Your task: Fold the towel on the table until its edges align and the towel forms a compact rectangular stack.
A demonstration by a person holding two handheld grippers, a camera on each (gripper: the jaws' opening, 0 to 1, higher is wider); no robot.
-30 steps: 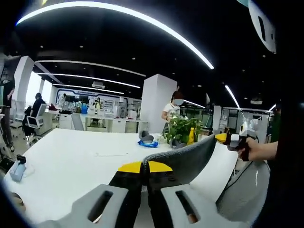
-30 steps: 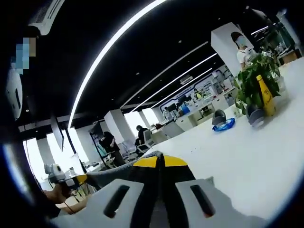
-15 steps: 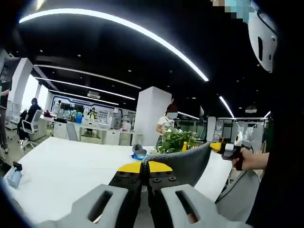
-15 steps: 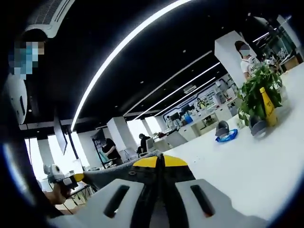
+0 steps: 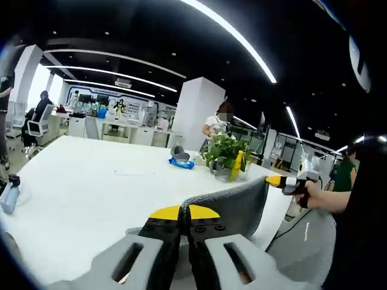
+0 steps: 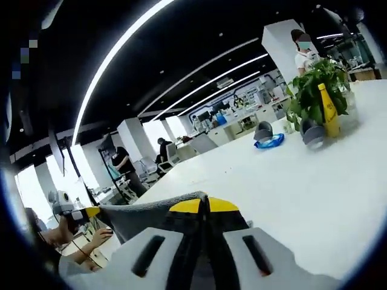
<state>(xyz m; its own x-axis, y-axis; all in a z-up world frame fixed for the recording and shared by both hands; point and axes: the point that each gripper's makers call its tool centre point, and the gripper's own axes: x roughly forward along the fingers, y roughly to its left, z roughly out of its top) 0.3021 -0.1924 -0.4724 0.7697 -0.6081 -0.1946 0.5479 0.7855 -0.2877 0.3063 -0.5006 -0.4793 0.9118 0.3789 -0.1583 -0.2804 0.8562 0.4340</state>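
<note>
Towel [image 5: 233, 208] hangs stretched between left gripper [image 5: 184, 212] near and right gripper [image 5: 279, 180] at right, above table [image 5: 84, 199]. Far on table: potted plant [image 5: 225, 154], bottle [image 5: 237, 166] just beside it, headset [image 5: 179, 158] to its left. Small device [image 5: 7, 196] at table's left edge. Person [image 5: 216, 124] behind plant.

Things around my white bench [image 5: 84, 193]

Far across my bench stands a leafy potted plant [image 5: 225, 158] with a yellow bottle [image 5: 239, 165] just beside it, and a grey-and-blue object [image 5: 179, 157] lies near them. A small blue bottle [image 5: 7, 197] sits at my left edge. Beyond, a white pillar [image 5: 191, 121], office chairs and people.
</note>
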